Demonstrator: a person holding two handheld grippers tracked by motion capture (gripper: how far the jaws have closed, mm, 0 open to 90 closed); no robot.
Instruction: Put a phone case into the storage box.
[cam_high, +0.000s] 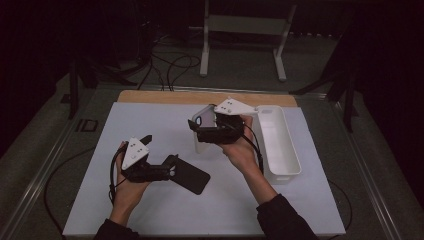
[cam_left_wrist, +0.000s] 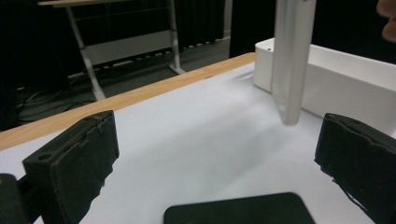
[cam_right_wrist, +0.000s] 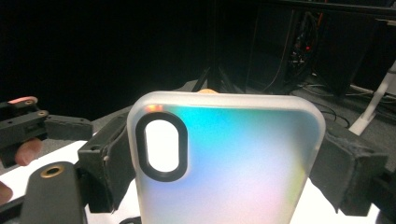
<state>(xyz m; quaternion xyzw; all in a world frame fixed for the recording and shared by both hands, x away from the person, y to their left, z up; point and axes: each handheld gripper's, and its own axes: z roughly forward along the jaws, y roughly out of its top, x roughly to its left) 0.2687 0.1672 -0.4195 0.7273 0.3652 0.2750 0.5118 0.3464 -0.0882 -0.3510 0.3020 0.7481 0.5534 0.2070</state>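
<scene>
On the white table mat, the left gripper sits near-left, held low in the person's left hand, jaws spread wide apart with nothing pressed between them. A black phone case lies flat on the mat just right of that gripper. In the left gripper view the case's rounded edge sits low between the two black jaws w/o either pad touching it — clear white mat shows on both sides.

The right gripper is up near the table's centre, in the person's right hand, grey three-cornered plate on top. Its jaws are clamped on a translucent phone case, held upright, off the mat. In the right gripper view that case stands between the pads, which press on its two long edges — frosted rim, iridescent blue-to-pink back, black-ringed oval camera cutout at upper left. In the left gripper view it shows as a pale vertical slab, edge-on, hanging above the mat.

A long white plastic bin stands to the right of the right hand, running near to far; what's inside I can't tell. Wood table edge at the far side of the mat.
</scene>
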